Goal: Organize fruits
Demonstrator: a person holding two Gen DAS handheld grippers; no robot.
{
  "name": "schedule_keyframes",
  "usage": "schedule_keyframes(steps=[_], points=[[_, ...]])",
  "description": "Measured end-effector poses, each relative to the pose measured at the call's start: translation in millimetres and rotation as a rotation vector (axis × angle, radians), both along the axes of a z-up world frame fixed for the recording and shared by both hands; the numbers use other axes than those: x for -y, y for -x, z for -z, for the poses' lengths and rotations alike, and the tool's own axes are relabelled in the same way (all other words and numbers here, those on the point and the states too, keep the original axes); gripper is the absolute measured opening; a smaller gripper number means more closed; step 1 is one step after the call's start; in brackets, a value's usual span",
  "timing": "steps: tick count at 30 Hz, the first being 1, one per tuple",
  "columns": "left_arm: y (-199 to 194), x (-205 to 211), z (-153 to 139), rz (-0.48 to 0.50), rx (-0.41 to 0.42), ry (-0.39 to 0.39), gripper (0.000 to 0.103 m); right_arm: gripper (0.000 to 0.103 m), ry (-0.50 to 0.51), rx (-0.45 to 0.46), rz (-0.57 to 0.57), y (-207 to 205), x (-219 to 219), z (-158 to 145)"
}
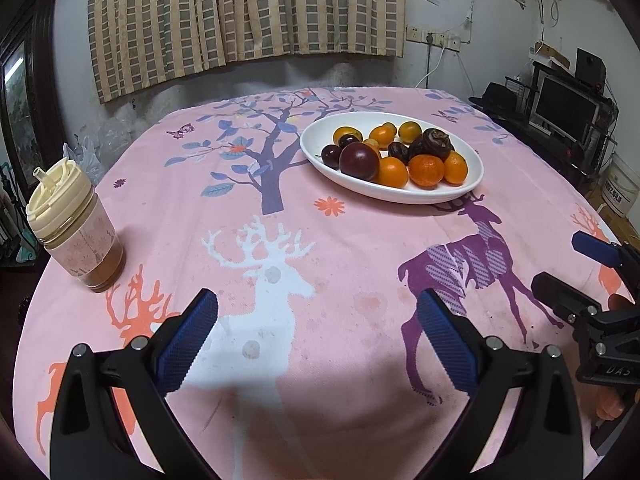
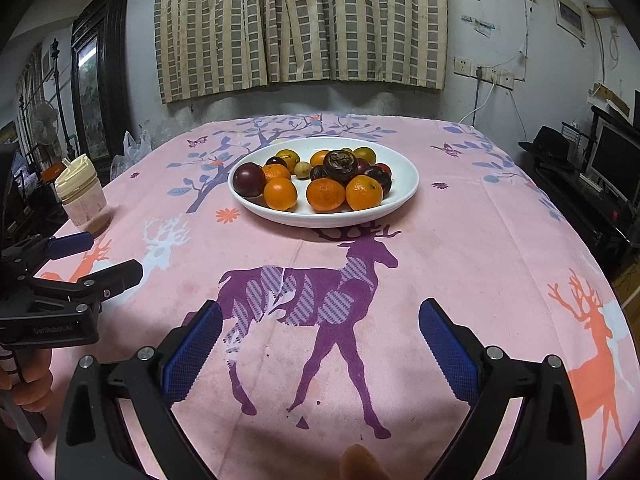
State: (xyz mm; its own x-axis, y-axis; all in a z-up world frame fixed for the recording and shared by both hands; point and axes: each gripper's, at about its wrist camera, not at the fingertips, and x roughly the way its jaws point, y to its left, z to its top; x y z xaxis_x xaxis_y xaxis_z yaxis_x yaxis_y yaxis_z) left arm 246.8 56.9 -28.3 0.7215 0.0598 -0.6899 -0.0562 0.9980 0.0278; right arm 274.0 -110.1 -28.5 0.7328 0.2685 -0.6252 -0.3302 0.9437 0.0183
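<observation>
Fruits [image 2: 324, 182] sit heaped together in a white oval plate [image 2: 406, 194] toward the far half of my table, on the pink tablecloth [image 2: 460, 248] printed with deer and a tree. In the pile I can pick out several small oranges [image 2: 325, 195] along the near edge, a dark red plum [image 2: 249, 179] at the left end, and a brown, wrinkled mangosteen [image 2: 340, 166] resting on top of the others. Behind them are a few yellow-orange pieces and some dark cherries, too small for me to sort out properly. From my left wrist camera the same plate [image 1: 472, 176] lies up and to the right, with the plum [image 1: 359, 161] nearest that view.

My right gripper [image 2: 320, 344] hangs over the purple deer print, well short of the plate, its blue-padded jaws spread wide with nothing between them. My left gripper [image 1: 318, 332] hovers over the white deer print, jaws likewise wide apart and holding nothing. Each gripper shows at the edge of the other's view, side by side and apart, and part of a hand [image 2: 34, 380] grips the handle of the left one.

Off at the left edge of the table stands a lidded cup [image 1: 74, 224] with a cream cap and brown liquid at the bottom. A checked curtain [image 2: 300, 24] hangs on the wall behind the table.
</observation>
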Motion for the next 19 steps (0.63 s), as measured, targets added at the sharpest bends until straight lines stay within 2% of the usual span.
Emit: schedule_keyframes(steps=[19], points=[[4.3,5.2,2.0,0.014,0.005,-0.018,0.098,0.099,0.001,-0.003,0.000,-0.7,0.6,0.5]])
